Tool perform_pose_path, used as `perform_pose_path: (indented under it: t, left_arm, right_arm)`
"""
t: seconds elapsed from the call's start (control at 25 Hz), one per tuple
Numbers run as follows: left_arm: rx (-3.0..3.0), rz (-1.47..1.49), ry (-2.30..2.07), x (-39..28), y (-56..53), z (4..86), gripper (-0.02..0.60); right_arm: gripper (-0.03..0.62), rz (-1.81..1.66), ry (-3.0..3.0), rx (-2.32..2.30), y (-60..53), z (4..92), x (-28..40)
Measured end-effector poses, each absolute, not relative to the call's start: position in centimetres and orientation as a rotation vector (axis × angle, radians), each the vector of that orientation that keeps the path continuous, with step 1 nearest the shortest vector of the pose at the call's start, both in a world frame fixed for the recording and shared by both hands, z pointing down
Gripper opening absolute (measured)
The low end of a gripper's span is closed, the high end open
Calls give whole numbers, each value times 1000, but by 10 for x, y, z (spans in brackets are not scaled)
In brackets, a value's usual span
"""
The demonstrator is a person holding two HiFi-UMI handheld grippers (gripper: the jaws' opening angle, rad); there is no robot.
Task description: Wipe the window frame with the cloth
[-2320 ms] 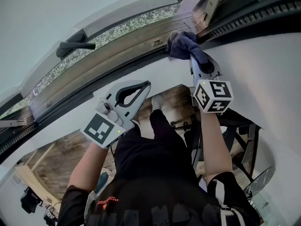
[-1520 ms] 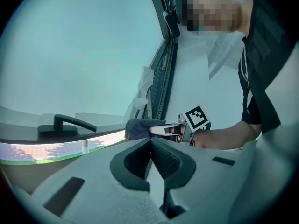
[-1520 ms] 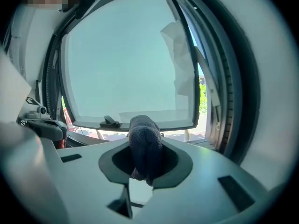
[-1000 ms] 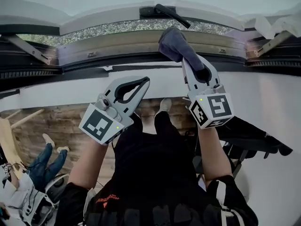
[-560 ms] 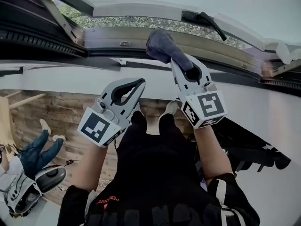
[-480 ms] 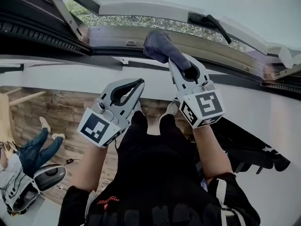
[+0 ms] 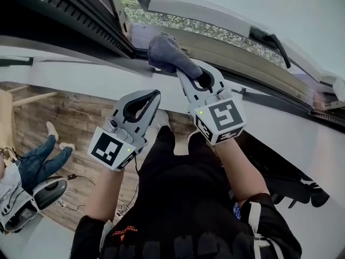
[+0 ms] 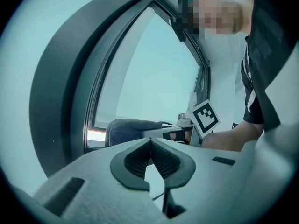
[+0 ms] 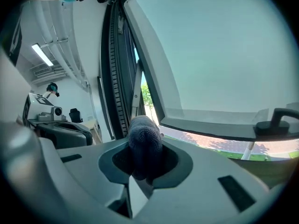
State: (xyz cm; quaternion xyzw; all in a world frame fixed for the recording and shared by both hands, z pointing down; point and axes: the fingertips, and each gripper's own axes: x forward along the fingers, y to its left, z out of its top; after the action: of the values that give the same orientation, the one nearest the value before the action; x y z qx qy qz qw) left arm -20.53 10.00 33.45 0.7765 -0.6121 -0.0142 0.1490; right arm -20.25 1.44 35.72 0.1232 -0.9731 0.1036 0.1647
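Pressing the cloth (image 7: 164, 52), clamped in my right hand-held gripper (image 7: 190, 73), into the frame's (image 7: 232, 43) lower left corner. My left hand-held gripper (image 7: 154, 96) hangs below the frame, closed and empty. Wiping looks midway.

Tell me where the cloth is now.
Head view, upper centre: the cloth is clamped in the right gripper, its bunched end against the window frame near the left corner.

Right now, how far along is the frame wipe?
Done: the cloth is clamped in the right gripper. In hand: the cloth is pressed on the window frame near its left corner. Left: the frame running right, below the handle; whether that part is clean cannot be told. The left gripper is shut, empty, off the frame.
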Motion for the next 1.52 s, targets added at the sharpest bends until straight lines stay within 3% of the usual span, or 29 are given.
perform_pose_path:
  t: [0.64,1.52]
  left_arm:
    - [2153,-44,-1802,-249,120,352,20]
    - [2237,-22,-1685,-203,87,354,20]
  right_arm:
    - [63,315,-2672,250,41,406,-259]
    - [63,383,-2646,364,16,417,-210]
